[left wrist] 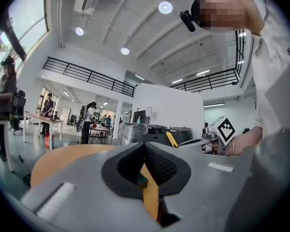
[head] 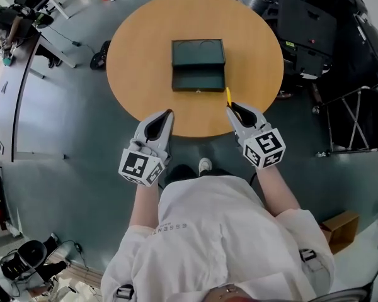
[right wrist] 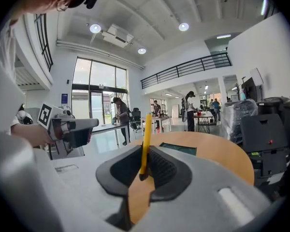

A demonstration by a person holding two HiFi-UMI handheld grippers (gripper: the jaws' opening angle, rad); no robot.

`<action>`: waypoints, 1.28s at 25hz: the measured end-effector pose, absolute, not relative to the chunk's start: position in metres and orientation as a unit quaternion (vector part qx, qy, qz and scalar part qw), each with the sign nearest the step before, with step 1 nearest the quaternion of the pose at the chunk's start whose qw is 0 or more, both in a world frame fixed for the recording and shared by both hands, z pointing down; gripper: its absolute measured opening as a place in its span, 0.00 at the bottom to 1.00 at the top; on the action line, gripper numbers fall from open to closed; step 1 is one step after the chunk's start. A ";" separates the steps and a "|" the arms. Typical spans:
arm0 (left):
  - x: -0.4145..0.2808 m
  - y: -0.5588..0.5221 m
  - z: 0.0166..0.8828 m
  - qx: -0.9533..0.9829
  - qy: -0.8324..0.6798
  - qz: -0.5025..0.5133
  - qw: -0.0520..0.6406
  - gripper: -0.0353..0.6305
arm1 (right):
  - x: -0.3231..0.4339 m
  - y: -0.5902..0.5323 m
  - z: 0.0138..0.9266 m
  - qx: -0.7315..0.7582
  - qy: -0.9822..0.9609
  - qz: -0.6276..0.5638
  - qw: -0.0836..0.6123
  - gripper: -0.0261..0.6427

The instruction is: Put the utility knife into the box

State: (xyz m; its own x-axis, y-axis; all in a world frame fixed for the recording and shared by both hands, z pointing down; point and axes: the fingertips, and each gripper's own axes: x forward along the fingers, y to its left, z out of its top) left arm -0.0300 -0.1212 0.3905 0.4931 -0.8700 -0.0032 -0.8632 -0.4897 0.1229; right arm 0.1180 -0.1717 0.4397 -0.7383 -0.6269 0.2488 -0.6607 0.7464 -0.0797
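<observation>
A dark green box (head: 198,65) lies open in the middle of a round wooden table (head: 138,55). Its low edge also shows in the right gripper view, beyond the jaws, as the box (right wrist: 179,149). My right gripper (head: 229,107) is shut on a slim yellow utility knife (head: 227,97), held near the table's front edge just right of the box. From the right gripper (right wrist: 144,151) the knife (right wrist: 146,139) sticks up between the jaws. My left gripper (head: 169,112) hovers at the table's front edge, left of the box, shut and empty. In its own view the left gripper (left wrist: 145,146) has its jaws meeting.
Grey floor surrounds the table. Black equipment cases (head: 309,30) and a folding stand (head: 353,115) are at the right, desks with people (head: 19,17) at the far left. A cardboard box (head: 340,228) sits on the floor at the lower right.
</observation>
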 end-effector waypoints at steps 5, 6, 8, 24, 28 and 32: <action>-0.038 -0.151 0.402 0.856 -0.512 -0.029 0.073 0.06 | 0.108 -0.206 0.457 0.335 -0.928 0.099 0.125 0.10; -0.040 -0.157 0.405 0.855 -0.511 -0.029 0.078 0.06 | 0.104 -0.213 0.461 0.334 -0.928 0.101 0.129 0.10; -0.045 -0.171 0.412 0.857 -0.508 -0.026 0.085 0.06 | 0.095 -0.226 0.469 0.331 -0.928 0.104 0.136 0.10; -0.090 -0.294 0.461 0.859 -0.493 -0.010 0.139 0.06 | 0.010 -0.326 0.578 0.229 -0.922 0.115 0.291 0.10; -0.096 -0.306 0.482 0.857 -0.490 0.001 0.159 0.06 | -0.004 -0.333 0.618 0.192 -0.915 0.121 0.335 0.10; -0.099 -0.313 0.495 0.856 -0.487 0.009 0.174 0.06 | -0.011 -0.333 0.647 0.163 -0.903 0.136 0.374 0.10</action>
